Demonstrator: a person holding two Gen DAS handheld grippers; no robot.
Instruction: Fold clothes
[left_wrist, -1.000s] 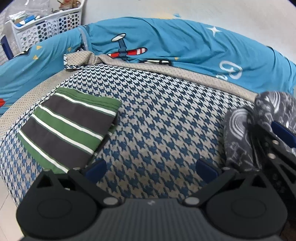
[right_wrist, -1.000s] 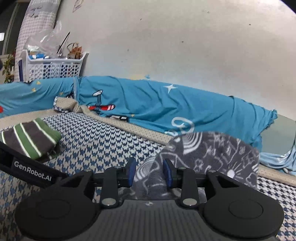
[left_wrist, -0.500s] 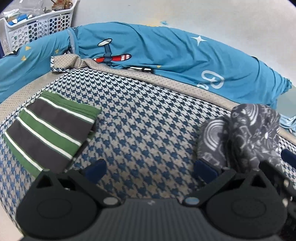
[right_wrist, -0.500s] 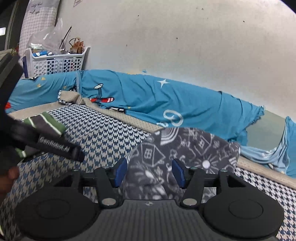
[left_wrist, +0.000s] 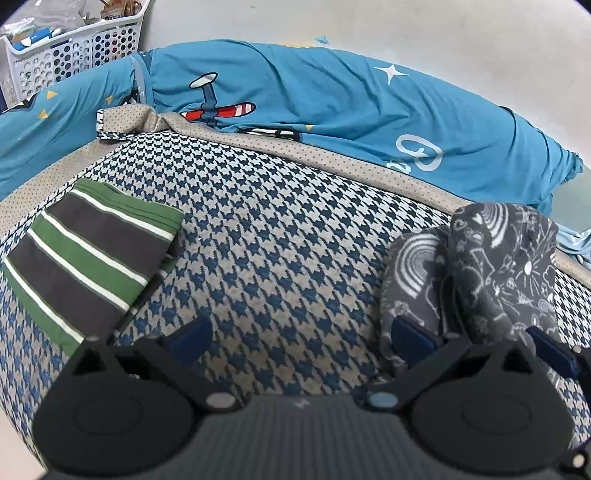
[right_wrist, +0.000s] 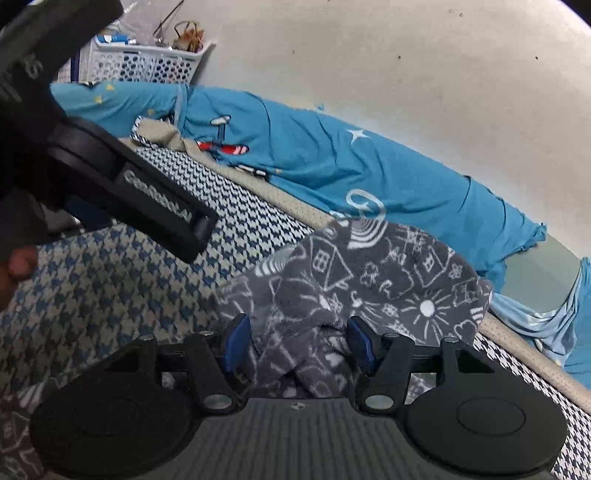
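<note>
A grey fleece garment (right_wrist: 369, 273) with white doodle prints lies bunched on the houndstooth bed cover (left_wrist: 277, 229). My right gripper (right_wrist: 298, 345) has its jaws opening, with the fleece between them and gaps beside both pads. In the left wrist view the same fleece (left_wrist: 491, 266) sits at the right, and one of the right gripper's pads (left_wrist: 550, 350) shows behind it. My left gripper (left_wrist: 301, 339) stands wide open over bare cover, its right fingertip at the fleece's edge. A folded green, grey and white striped garment (left_wrist: 88, 258) rests at the left.
A blue cartoon-print duvet (left_wrist: 332, 99) is heaped along the wall behind the cover. A white perforated basket (left_wrist: 74, 48) with odds and ends stands at the back left. The left gripper's black body (right_wrist: 147, 199) and a hand (right_wrist: 14, 266) fill the right view's left side.
The right jaws have spread apart and let go of the grey fleece, and the right view has rolled. The left gripper has come closer to the fleece.
</note>
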